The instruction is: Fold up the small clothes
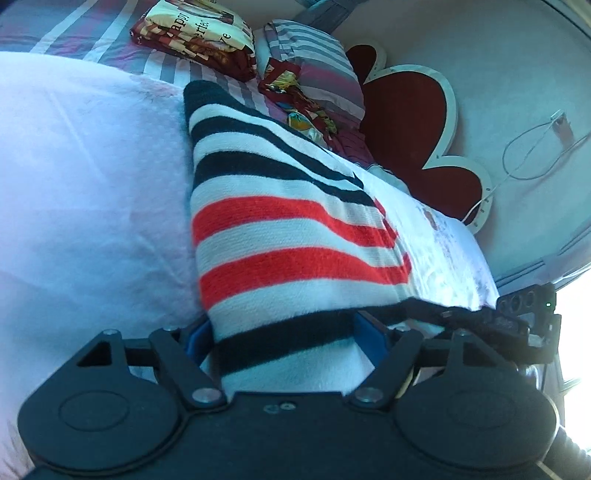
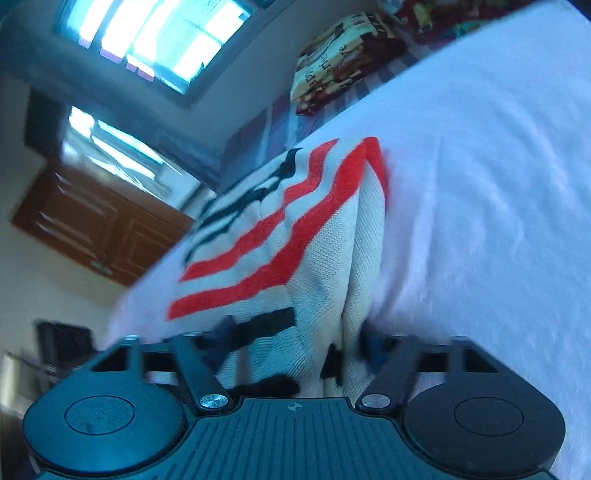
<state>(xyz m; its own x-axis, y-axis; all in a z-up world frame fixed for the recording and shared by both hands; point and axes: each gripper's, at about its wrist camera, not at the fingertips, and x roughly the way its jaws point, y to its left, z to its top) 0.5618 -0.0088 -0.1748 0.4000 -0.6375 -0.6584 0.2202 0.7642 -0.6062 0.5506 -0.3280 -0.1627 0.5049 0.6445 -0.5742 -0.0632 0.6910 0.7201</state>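
The striped sweater point(image 1: 295, 229) lies on the white blanket point(image 1: 92, 184) on the bed, its near hem between both sets of fingers. The left gripper point(image 1: 291, 332) has its fingers spread around the dark hem band, the cloth passing between them; whether the pads press is unclear. The right gripper point(image 2: 295, 339) likewise straddles a bunched fold, blurred. The sweater's long axis runs straight ahead from the fingers, so both hands are equally near.

A home bedroom. A bed with a striped sheet point(image 1: 92, 37) holds a striped pillow point(image 1: 317, 62) and a folded printed blanket point(image 1: 195, 33). A red flower-shaped headboard point(image 1: 413, 122) meets the wall; a wooden door point(image 2: 96, 225) and window point(image 2: 155, 33) show.
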